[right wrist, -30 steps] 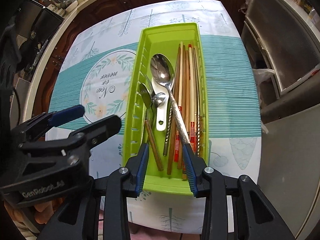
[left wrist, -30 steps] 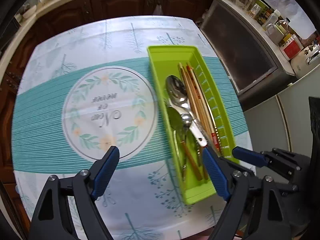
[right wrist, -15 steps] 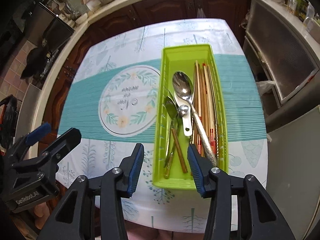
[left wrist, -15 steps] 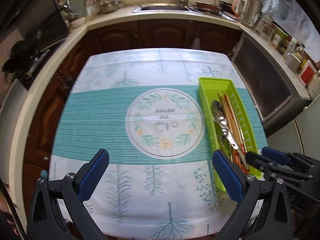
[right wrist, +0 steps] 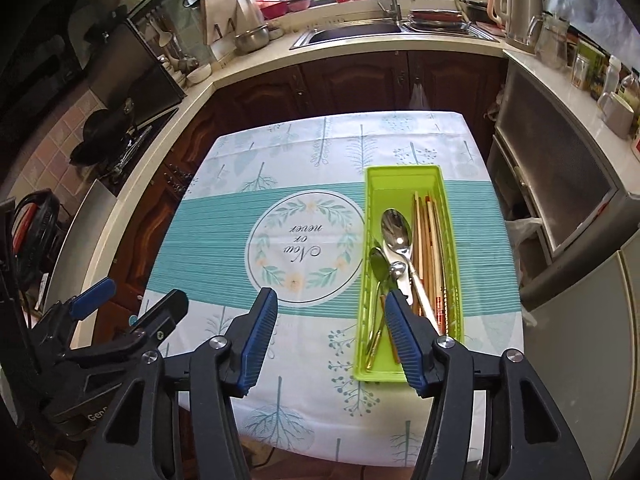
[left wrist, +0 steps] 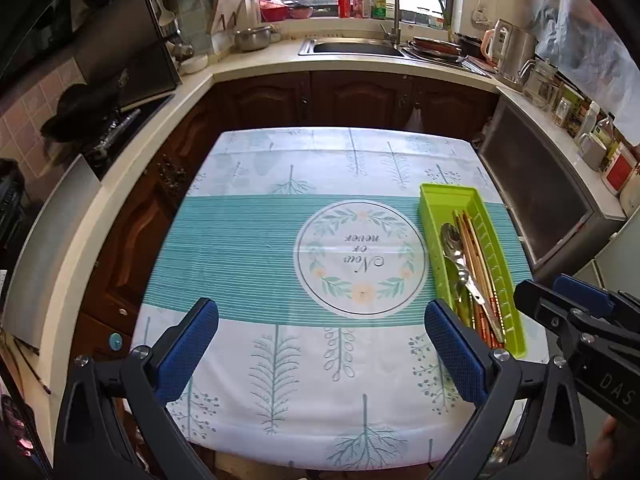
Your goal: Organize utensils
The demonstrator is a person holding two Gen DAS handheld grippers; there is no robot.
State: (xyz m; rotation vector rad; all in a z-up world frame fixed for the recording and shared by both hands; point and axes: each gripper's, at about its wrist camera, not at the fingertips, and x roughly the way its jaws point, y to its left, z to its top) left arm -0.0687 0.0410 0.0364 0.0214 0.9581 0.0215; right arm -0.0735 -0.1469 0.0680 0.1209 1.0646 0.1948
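Utensils: large shiny steel spoon (right wrist: 396, 230), smaller dark steel spoon (right wrist: 378, 264), white-handled spoon (right wrist: 400, 280) and a bundle of long wooden chopsticks (right wrist: 430, 248) all lie lengthwise inside the tray.
Tray: long lime-green plastic tray (right wrist: 404, 174) with slotted side walls, on the table at about 3 o'clock of the round printed emblem (right wrist: 306, 246); in the left wrist view the same tray (left wrist: 448, 196) sits toward 3 o'clock of the frame.
Spoons: bowls point to 12 o'clock, handles to 6 o'clock; they fill the 9 o'clock half of the tray.
Chopsticks: against the 3 o'clock wall, just beside the large spoon, red-patterned at the near ends.
Table: covered by a white and teal striped tablecloth (right wrist: 224, 240) with tree prints.
Left gripper (left wrist: 320, 340): black frame, blue pads spread fully wide, nothing between them; raised above the cloth's near edge at 6 o'clock, apart from the tray.
Right gripper (right wrist: 328, 334): released; its jaws have just been opening, nothing between the blue pads; it hangs above the tray's near end, touching no utensil.
Surroundings: steel sink (left wrist: 356, 46) with tap at 12 o'clock, dark wooden cabinets (left wrist: 352, 100) beneath the counter.
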